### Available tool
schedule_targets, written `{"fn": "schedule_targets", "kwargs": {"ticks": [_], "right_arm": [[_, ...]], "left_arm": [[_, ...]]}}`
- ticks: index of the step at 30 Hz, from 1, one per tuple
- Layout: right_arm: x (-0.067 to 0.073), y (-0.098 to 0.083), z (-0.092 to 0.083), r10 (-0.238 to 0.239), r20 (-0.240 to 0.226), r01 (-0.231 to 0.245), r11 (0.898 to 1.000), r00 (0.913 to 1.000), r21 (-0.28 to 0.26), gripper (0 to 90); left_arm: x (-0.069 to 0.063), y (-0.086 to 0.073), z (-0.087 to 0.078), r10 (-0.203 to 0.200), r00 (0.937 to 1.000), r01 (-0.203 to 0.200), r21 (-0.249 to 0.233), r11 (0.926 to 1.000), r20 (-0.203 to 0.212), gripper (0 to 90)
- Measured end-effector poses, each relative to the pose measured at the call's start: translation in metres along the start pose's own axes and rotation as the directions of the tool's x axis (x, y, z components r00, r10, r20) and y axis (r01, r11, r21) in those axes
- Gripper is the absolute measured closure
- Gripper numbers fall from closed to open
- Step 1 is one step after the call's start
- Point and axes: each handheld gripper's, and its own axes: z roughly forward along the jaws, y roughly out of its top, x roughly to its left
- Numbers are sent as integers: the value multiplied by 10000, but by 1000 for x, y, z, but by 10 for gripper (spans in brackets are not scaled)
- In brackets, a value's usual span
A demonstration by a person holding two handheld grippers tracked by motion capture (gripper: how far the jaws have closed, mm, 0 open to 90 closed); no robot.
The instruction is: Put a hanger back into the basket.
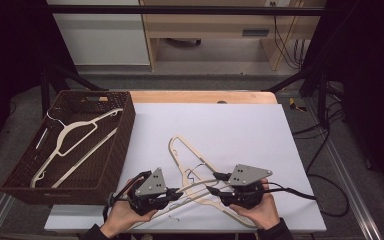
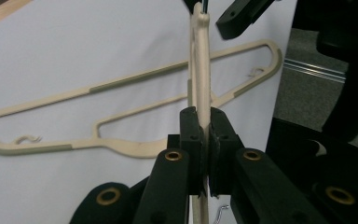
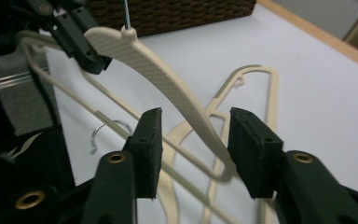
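Nowhere on the hangers, the basket or the grippers is there any brand, label or lettering that can be read.

Down at the near edge of the white mat [image 1: 240, 120], the left gripper [image 1: 176, 192] has its jaws pressed together on the raised cream hanger [image 2: 200, 70] — in the left gripper view the two black pads pinch the hanger's thin edge with no gap left. The right gripper [image 1: 211, 190] stands part open: in the right gripper view its pads are well apart, and the hanger's curved arm [image 3: 168, 79] runs between them, close against the right-hand pad; whether it touches that pad I cannot tell. No earlier picture bears on it, so only this stance is told.

The held hanger is lifted off the mat between the two grippers, its long axis running roughly across the table from one gripper to the other. Its wire hook [image 3: 103, 133] hangs below it, near the mat.

A second cream hanger [image 1: 190, 157] lies flat on the mat under and behind the held one — its long axis runs diagonally, from the far left toward the near right.

To the left, the brown wicker basket [image 1: 122, 145] holds a third hanger [image 1: 77, 142], lying aslant inside it.
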Motion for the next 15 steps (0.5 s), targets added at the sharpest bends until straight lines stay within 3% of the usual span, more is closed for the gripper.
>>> {"fn": "schedule_targets", "kwargs": {"ticks": [4, 7, 8, 15], "right_arm": [[-3, 1, -10, 41, 443, -28, 9996, 9990, -297, 442], [-11, -3, -17, 574, 679, -532, 9966, 9960, -622, 376], [-17, -8, -22, 942, 981, -874, 9936, 9907, -715, 332], [-32, -19, -32, 1688, 1509, -1536, 9823, 9740, -1073, 231]], "left_arm": [[7, -1, -10, -575, 9980, 566, -339, 9978, -270, 867], [12, 1, -22, -778, 9949, 736, -644, 9952, -645, 867], [13, 1, -25, -836, 9939, 782, -744, 9942, -716, 867], [24, 5, -57, -1256, 9828, 1049, -1503, 9831, -1352, 867]]}}
